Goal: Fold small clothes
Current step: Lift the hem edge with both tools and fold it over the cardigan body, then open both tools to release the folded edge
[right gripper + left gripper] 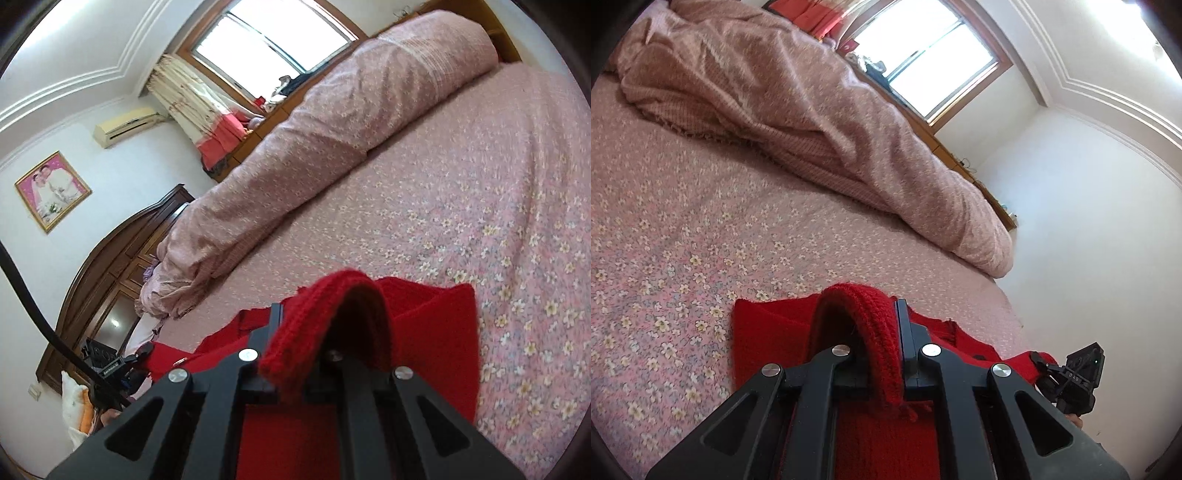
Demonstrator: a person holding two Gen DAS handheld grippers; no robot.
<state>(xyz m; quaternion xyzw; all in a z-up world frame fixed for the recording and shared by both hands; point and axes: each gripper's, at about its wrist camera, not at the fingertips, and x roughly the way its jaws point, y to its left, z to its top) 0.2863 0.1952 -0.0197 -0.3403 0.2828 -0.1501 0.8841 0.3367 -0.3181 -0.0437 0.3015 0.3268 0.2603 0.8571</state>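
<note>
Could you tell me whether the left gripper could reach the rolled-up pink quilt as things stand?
Probably not: the left gripper is shut on the red knit garment, and the quilt lies across the bed.

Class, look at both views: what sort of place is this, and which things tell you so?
Most likely a home bedroom: a bed with a floral sheet, a rolled quilt along it, and a carved wooden headboard.

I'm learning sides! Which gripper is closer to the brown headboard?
Left. The left gripper is on the headboard side; the right gripper is further down the bed.
</note>
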